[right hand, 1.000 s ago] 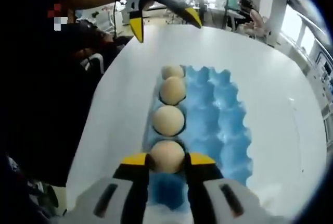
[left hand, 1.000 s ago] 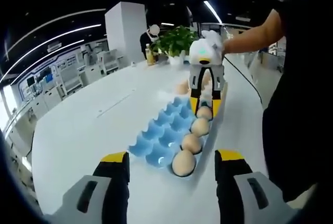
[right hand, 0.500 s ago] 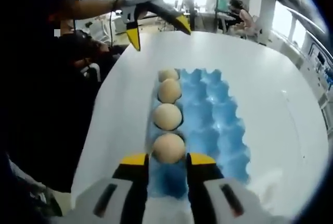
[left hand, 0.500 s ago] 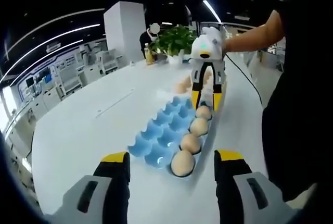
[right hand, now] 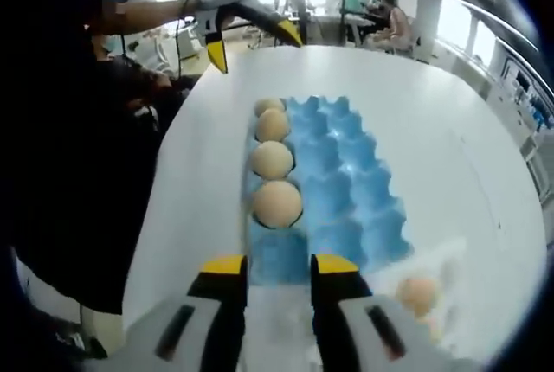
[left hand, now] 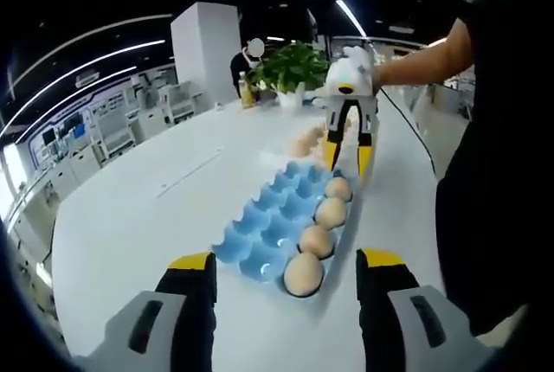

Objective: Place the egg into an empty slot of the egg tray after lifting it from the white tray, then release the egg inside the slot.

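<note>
A blue egg tray point(left hand: 275, 221) lies on the white table with a row of several eggs along its right side; the nearest egg point(left hand: 303, 274) sits just ahead of my left gripper point(left hand: 286, 261), which is open and empty. My right gripper point(left hand: 348, 160) hangs open over the tray's far end. In the right gripper view the right gripper point(right hand: 279, 266) is open and empty, short of the blue tray point(right hand: 351, 195); the closest egg point(right hand: 277, 203) rests in its slot. The left gripper point(right hand: 251, 43) shows at the top. An egg point(right hand: 418, 292) lies in the white tray point(right hand: 454, 259) at lower right.
More eggs point(left hand: 303, 144) lie beyond the blue tray. A potted plant point(left hand: 290, 65) and bottles stand at the table's far edge. The person's dark body point(left hand: 489, 182) stands along the table's right side. The tray's left columns point(left hand: 260, 216) hold no eggs.
My right gripper has let go of the egg and drawn back from it; the egg stays in its slot. The left gripper has held still.
</note>
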The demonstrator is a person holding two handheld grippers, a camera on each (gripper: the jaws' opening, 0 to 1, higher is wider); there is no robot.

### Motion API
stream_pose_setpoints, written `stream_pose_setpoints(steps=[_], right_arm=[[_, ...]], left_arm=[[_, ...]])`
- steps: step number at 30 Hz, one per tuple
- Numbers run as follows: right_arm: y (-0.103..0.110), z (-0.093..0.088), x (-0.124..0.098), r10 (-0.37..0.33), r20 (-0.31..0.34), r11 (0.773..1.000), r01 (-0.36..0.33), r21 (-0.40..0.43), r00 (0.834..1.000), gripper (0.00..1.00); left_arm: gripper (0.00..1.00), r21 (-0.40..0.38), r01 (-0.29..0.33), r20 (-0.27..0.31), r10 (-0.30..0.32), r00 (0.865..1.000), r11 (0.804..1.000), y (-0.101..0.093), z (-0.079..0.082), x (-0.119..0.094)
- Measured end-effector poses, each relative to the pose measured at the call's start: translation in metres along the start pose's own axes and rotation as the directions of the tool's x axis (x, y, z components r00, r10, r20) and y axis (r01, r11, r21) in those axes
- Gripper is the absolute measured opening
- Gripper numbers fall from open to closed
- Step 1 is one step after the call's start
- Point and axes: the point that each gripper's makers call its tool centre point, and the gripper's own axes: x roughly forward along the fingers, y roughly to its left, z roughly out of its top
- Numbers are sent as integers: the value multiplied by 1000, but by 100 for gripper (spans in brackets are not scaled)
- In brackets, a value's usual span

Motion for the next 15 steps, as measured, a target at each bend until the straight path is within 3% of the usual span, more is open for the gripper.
stream_pose_setpoints(steps=[15], right_arm=[[-5, -65, -42, -86, -82, 990, 94, 109, 993, 29]], left_arm=[[65, 10, 0, 6, 0, 1000, 1000, 2, 4, 2]])
